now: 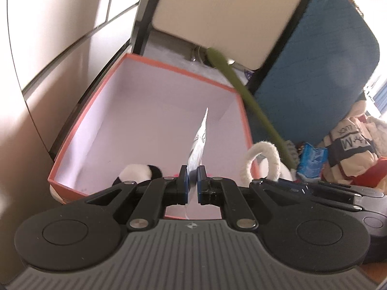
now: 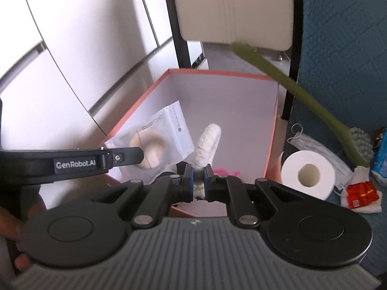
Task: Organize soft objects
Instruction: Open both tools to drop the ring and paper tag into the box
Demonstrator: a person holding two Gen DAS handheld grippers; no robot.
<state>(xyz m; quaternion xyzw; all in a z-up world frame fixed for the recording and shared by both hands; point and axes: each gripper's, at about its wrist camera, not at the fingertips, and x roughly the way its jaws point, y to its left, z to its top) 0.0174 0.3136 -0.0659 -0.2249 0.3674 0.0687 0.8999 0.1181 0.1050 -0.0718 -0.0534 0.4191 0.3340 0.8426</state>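
An orange box with a white inside (image 1: 154,111) stands open in front of both grippers; it also shows in the right wrist view (image 2: 271,130). My left gripper (image 1: 192,180) is shut on a clear plastic packet (image 1: 199,142), held edge-on over the box. In the right wrist view the packet (image 2: 167,135) shows a cream ring inside, with the left gripper (image 2: 135,155) on it. My right gripper (image 2: 198,181) is shut on a white fluffy ring (image 2: 206,145), held over the box's near edge. The ring also shows in the left wrist view (image 1: 261,154).
A toilet paper roll (image 2: 307,172), a face mask (image 2: 314,145), a red packet (image 2: 361,193) and a green stem (image 2: 302,96) lie right of the box on a blue quilt. A panda plush (image 1: 137,172), clothes (image 1: 350,149) and a chair (image 1: 217,12) are nearby.
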